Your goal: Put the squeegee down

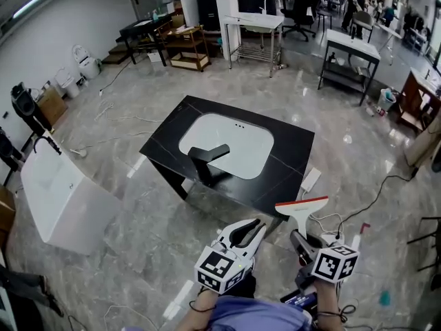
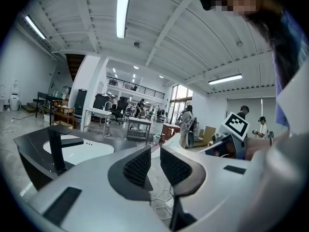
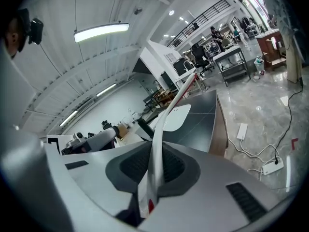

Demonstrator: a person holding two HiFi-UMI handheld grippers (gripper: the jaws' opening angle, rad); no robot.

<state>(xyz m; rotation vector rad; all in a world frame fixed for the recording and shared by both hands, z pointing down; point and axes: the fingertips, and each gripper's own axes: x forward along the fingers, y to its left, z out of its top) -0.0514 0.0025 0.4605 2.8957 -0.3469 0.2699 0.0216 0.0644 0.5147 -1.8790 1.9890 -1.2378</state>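
Note:
The squeegee (image 1: 302,209) is white with a red-edged blade, and my right gripper (image 1: 301,238) is shut on its handle. It stands blade-up at the lower right of the head view, short of the near corner of the black countertop (image 1: 289,150). In the right gripper view the squeegee (image 3: 166,120) runs up from between the pads of my right gripper (image 3: 155,167) toward the countertop (image 3: 205,117). My left gripper (image 1: 253,227) hovers beside it on the left. Its jaws stand a narrow gap apart with nothing between them, as the left gripper view (image 2: 155,166) shows.
The countertop holds a white sink (image 1: 227,143) and a black faucet (image 1: 207,158). A white basin unit (image 1: 65,202) stands on the floor at left. A power strip (image 1: 310,179) and cables (image 1: 372,198) lie on the floor by the counter's right side. Tables and shelves line the far back.

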